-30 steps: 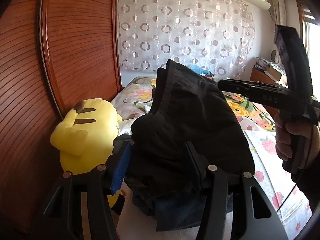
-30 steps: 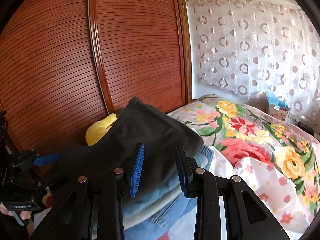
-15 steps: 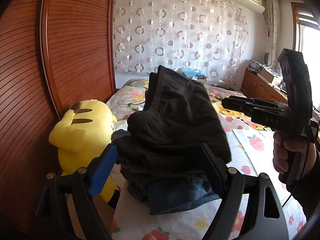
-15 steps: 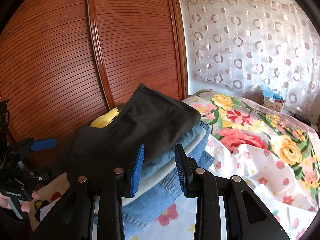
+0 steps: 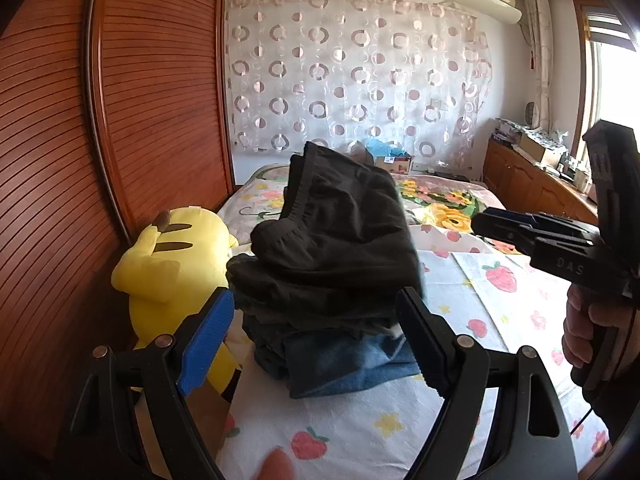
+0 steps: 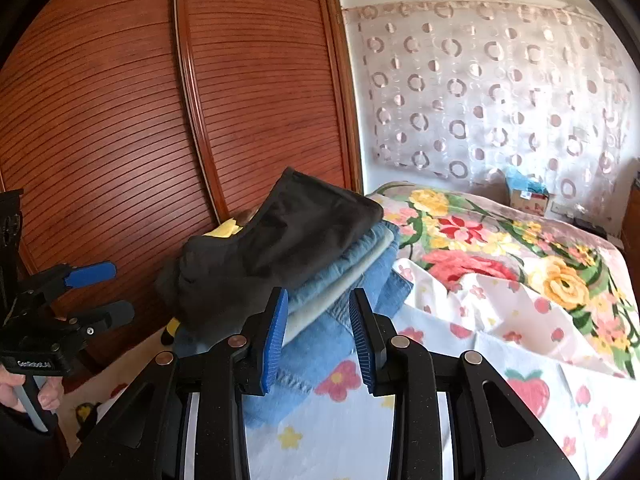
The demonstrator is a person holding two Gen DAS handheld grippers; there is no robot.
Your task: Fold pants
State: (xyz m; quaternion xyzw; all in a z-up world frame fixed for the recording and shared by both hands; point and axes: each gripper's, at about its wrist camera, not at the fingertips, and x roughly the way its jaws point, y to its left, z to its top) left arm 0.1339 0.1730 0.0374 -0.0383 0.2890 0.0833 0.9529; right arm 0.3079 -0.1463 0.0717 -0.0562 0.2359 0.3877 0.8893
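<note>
Folded black pants [image 5: 340, 240] lie on top of a stack of folded jeans [image 5: 344, 364] on the bed; they also show in the right wrist view [image 6: 280, 248], above blue and pale layers [image 6: 352, 276]. My left gripper [image 5: 316, 344] is wide open and empty, just in front of the stack. My right gripper [image 6: 320, 332] is partly open and empty, near the stack's right front corner. Each gripper shows in the other's view: the right one [image 5: 492, 220], the left one [image 6: 104, 292].
A yellow plush toy [image 5: 176, 268] sits left of the stack against the wooden wardrobe doors [image 5: 120, 128]. The bed has a strawberry-print sheet [image 5: 500, 304] and a floral blanket [image 6: 500, 248]. A curtain [image 5: 352, 80] hangs behind; a wooden cabinet [image 5: 532, 184] stands at the right.
My left gripper opened, let go of the black pants and drew back. The right gripper also drew back from the stack. The pants now rest on the pile.
</note>
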